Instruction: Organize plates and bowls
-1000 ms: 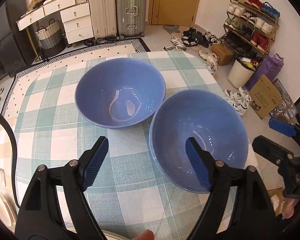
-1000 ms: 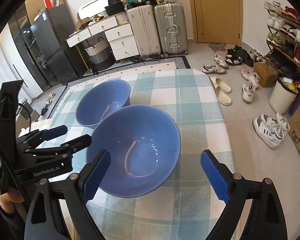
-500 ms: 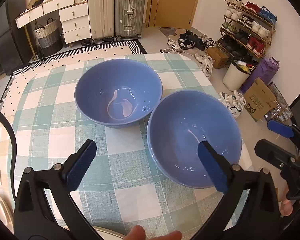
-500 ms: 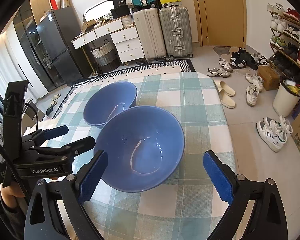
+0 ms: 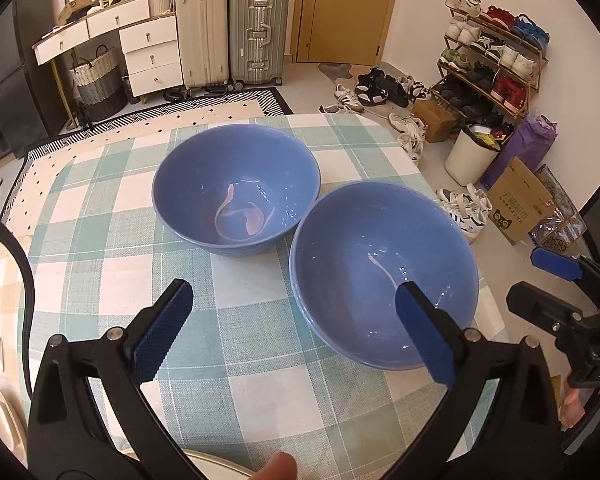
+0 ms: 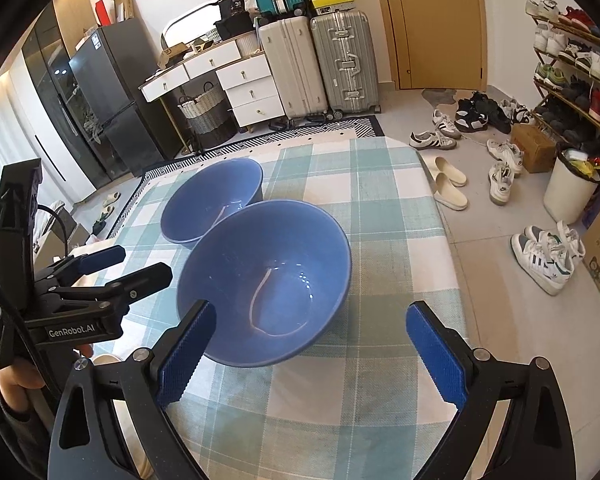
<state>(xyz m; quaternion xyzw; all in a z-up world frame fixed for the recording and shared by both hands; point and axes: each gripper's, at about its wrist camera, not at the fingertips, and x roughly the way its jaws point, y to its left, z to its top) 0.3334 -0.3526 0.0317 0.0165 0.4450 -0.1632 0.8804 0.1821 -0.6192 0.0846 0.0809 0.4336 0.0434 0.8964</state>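
The left tongs (image 5: 296, 336) had just spread fully wide and empty, like the right tongs (image 6: 312, 352), leaving the near bowl (image 5: 384, 276) released on the table (image 5: 100, 220) touching the far bowl (image 5: 236, 188), likely unstacked.

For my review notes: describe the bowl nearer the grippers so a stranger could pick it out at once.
Find the table with the green-and-white checked cloth; two blue bowls sit on it. The nearer bowl stands closest to the table's shoe-rack side, its rim meeting that of the farther bowl. A single thin pale streak curves across its bottom, while the farther bowl shows a wider looping smear.
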